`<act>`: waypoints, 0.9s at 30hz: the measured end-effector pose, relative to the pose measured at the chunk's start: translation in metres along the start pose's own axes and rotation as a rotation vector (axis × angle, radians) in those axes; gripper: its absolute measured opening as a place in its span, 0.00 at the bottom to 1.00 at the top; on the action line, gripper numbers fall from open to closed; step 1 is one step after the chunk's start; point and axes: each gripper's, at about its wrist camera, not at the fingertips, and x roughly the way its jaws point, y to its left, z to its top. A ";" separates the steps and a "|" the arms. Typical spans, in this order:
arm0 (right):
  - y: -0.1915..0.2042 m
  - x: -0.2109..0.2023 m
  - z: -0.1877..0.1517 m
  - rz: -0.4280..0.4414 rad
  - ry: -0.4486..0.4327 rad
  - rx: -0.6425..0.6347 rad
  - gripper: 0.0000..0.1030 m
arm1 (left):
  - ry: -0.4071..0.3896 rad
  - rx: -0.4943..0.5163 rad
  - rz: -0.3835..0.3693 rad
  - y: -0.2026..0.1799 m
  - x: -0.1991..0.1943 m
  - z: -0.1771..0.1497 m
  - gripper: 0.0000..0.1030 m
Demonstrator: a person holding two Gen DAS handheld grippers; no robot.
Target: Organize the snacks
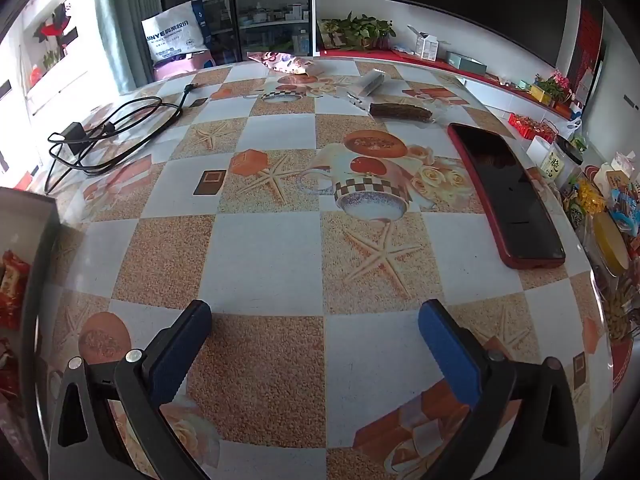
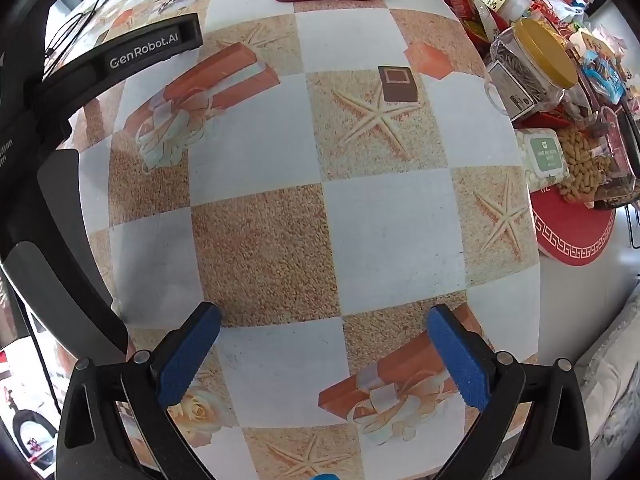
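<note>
Both grippers hang over the chequered counter [image 1: 280, 248] with jaws spread wide and nothing between them: the left gripper [image 1: 316, 338] tilted toward the far side, the right gripper [image 2: 324, 340] pointing straight down at bare cloth. A red phone [image 1: 504, 196] lies flat ahead of them. The snacks crowd the counter's right edge: a yellow-lidded jar [image 2: 528, 68], loose peanuts [image 2: 580, 168], bright packets [image 1: 616, 204]. Farther back sit a dark bar [image 1: 400, 112], a patterned bag [image 1: 286, 62], and a coiled black cable [image 1: 108, 132] to the left.
</note>
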 end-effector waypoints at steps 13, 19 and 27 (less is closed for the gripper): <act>-0.003 0.002 -0.012 -0.001 0.012 -0.006 1.00 | -0.001 -0.001 -0.001 0.002 -0.001 -0.002 1.00; -0.001 0.004 -0.008 -0.029 0.004 0.010 1.00 | -0.001 -0.001 -0.001 0.002 -0.001 -0.002 1.00; -0.003 0.003 -0.005 0.013 -0.005 0.019 1.00 | -0.001 -0.001 -0.001 0.002 -0.001 -0.002 1.00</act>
